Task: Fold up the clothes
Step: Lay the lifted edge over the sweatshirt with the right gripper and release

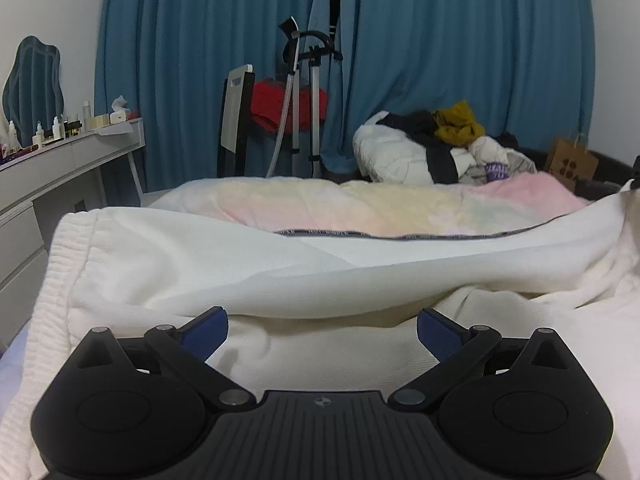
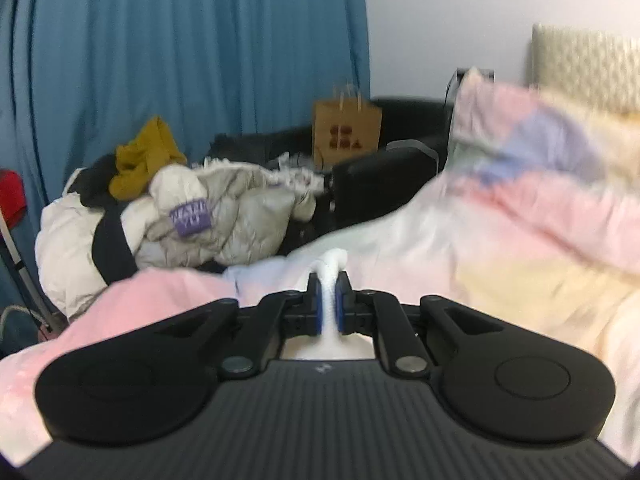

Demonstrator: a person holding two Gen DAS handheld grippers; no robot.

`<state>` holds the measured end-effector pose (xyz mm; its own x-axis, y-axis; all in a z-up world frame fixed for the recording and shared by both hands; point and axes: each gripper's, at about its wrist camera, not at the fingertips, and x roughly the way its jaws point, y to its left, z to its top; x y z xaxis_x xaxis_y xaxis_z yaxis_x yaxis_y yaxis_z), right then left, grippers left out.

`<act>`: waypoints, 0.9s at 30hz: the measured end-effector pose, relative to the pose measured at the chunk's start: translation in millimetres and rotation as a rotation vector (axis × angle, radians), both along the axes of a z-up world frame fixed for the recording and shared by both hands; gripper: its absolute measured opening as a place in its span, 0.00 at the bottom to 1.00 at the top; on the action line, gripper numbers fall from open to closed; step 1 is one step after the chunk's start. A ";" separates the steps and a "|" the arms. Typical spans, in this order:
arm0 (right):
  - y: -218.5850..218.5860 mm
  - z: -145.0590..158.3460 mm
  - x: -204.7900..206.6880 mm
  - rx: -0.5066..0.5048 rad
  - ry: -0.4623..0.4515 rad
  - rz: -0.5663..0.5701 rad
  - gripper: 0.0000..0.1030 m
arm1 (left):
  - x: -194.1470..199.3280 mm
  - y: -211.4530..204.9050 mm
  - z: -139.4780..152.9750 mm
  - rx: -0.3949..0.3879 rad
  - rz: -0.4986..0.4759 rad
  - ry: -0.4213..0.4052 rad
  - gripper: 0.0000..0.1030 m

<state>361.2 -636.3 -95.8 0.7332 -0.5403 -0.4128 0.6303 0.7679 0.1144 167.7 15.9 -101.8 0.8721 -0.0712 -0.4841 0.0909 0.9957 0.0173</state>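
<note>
In the lower centre of the right view, my right gripper (image 2: 329, 304) pinches a fold of the white garment (image 1: 280, 264) to lift it; my left gripper (image 1: 322, 334) is wide open, holding nothing, over the garment on the bed (image 1: 360, 204).

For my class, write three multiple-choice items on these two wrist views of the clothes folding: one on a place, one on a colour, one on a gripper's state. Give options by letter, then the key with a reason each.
1. Where does the brown paper bag stand?
A. on the white dresser
B. behind the heap of clothes, by the wall
C. on the white garment

2. What colour are the curtains?
A. blue
B. red
C. grey

3. How is the right gripper?
A. wide open, holding nothing
B. shut on a fold of white garment
C. shut on the paper bag

Key: 1 B, the bag shows beyond the heap, near the wall. 2 A, blue folds fill the background. 3 B, white cloth is pinched between the blue pads, while the left gripper is open over the cloth.
</note>
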 end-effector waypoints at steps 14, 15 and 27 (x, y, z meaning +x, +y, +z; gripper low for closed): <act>51.8 22.6 -67.4 0.096 -0.029 0.062 0.82 | 0.8 -1.9 -2.2 -0.048 -0.067 0.005 0.99; 63.6 26.4 -81.1 0.099 -0.039 0.070 0.82 | -2.8 -1.4 0.6 -0.054 -0.075 -0.003 0.99; 248.5 39.0 -264.6 0.229 -0.074 0.219 0.82 | -51.4 -5.4 22.8 -0.080 -0.206 -0.085 0.98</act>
